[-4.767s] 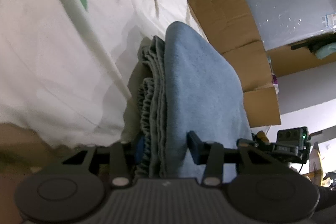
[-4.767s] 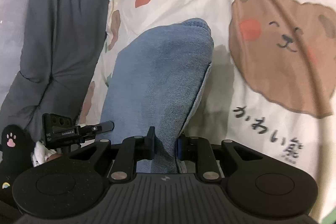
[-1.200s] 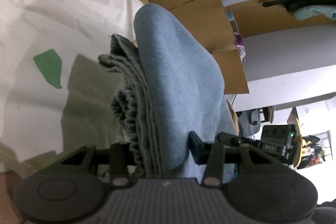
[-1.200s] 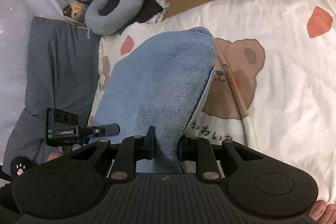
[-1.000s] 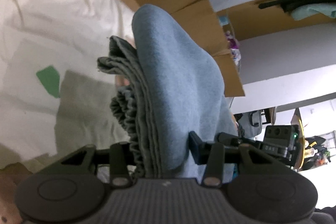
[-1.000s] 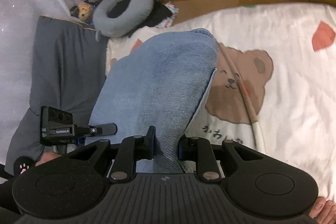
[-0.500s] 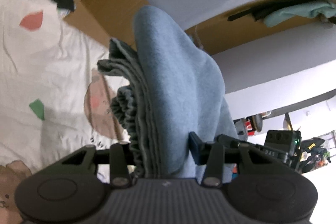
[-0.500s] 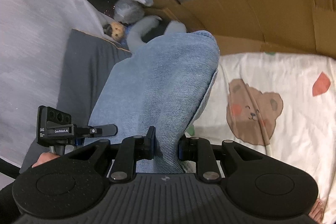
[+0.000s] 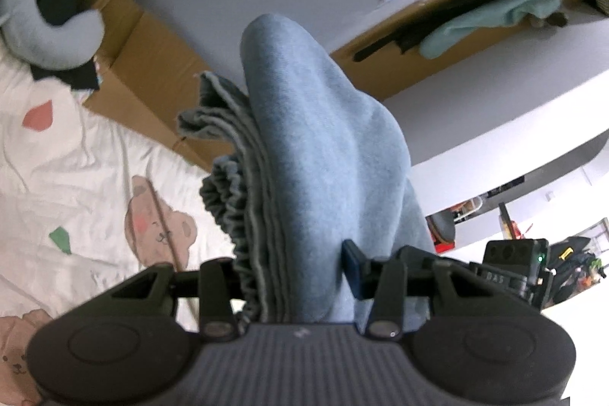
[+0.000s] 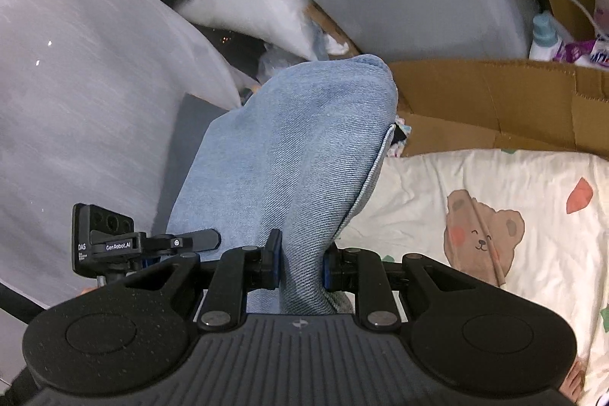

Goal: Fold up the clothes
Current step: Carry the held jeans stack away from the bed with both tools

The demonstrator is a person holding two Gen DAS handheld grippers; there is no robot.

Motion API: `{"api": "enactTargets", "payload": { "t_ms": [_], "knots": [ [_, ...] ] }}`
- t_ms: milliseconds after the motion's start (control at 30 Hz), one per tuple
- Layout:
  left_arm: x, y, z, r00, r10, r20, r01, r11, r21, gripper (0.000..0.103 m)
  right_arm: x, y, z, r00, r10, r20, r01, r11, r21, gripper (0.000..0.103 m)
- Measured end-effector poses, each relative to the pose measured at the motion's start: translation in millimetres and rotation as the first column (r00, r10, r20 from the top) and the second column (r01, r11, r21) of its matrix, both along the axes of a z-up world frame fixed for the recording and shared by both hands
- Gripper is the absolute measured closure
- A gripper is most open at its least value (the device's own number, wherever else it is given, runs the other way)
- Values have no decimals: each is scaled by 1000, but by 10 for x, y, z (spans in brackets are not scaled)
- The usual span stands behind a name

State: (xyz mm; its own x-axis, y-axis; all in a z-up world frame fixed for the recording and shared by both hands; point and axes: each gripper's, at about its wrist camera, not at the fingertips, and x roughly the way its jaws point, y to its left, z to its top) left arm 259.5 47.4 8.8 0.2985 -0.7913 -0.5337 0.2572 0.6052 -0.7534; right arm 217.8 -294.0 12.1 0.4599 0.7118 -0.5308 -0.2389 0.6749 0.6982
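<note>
A pair of light blue denim trousers [image 9: 323, 155] hangs high above the bed, held at two places. My left gripper [image 9: 293, 273] is shut on a thick bunch of folded layers with the gathered grey-blue waistband [image 9: 228, 212] on its left side. In the right wrist view the same denim trousers [image 10: 304, 147] rise in a rounded hump between the pads, and my right gripper [image 10: 300, 261] is shut on a thinner fold. The other gripper's camera block [image 10: 102, 231] shows at the left there.
Below lies a cream bed sheet [image 10: 495, 185] printed with bears and coloured shapes. Cardboard boxes [image 10: 495, 101] line its far edge. A grey neck pillow [image 9: 45, 29] lies at the upper left, a white pillow [image 10: 259, 10] and a pale curtain [image 10: 76, 82] behind.
Both grippers have risen well above the bed with the trousers still clamped; the sheet has dropped lower and smaller in both views, and boxes, shelves and wall have come into sight.
</note>
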Motion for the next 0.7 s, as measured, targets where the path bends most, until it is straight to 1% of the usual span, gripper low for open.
{"api": "enactTargets", "payload": {
  "t_ms": [200,333,400,533,700],
  "knots": [
    [-106,-202,471,998,-12,60,15,999,-42,57,-191,-127,695,996,-41,74,45,998,-50,83],
    [-156,-365,699,996,-28,81,33,997,-66,57,-355,-259,1095,992,-57,117,66,995,-79,83],
    [-204,-476,798,995,-38,91,45,996,-71,57,-424,-360,1213,990,-75,120,85,993,-81,83],
    [-291,-748,883,993,-56,100,64,994,-87,57,-568,-571,1380,985,-114,129,127,987,-95,83],
    [-417,-1104,921,990,-83,118,95,990,-103,57,-765,-919,1515,978,-149,143,165,981,-105,83]
  ]
}}
